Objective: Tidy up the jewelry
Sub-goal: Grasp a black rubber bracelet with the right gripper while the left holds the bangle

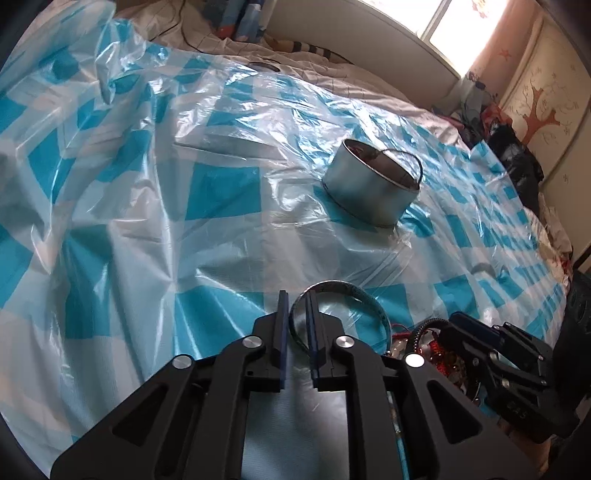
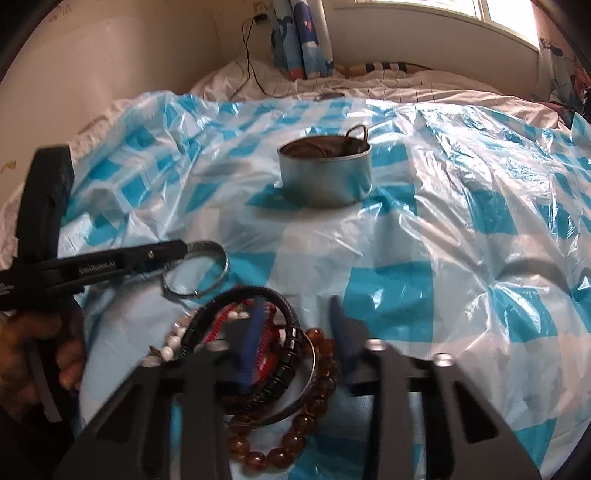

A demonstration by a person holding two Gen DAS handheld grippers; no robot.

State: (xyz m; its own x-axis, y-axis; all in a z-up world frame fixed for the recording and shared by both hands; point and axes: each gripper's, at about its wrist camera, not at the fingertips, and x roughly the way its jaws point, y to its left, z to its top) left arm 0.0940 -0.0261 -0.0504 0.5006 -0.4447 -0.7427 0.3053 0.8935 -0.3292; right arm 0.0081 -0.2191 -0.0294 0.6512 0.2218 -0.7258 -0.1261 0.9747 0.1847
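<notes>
A round metal tin (image 1: 373, 184) stands on the blue-and-white plastic sheet, with dark jewelry inside and a thin loop over its rim; it also shows in the right wrist view (image 2: 327, 173). My left gripper (image 1: 297, 310) has its jaws narrowly apart around the rim of a silver bangle (image 1: 354, 291), which lies just past the fingertips (image 2: 199, 269). My right gripper (image 2: 295, 314) is open over a pile of bracelets (image 2: 266, 350): black bands, red cord, white beads and an amber bead bracelet (image 2: 306, 417). The right gripper shows at the lower right of the left wrist view (image 1: 458, 325).
The plastic sheet (image 1: 147, 221) covers a bed and is wrinkled. A wall and a cable (image 2: 247, 55) lie at the far left, a window (image 1: 454, 33) at the far side. Clothes (image 1: 517, 147) are piled at the right edge.
</notes>
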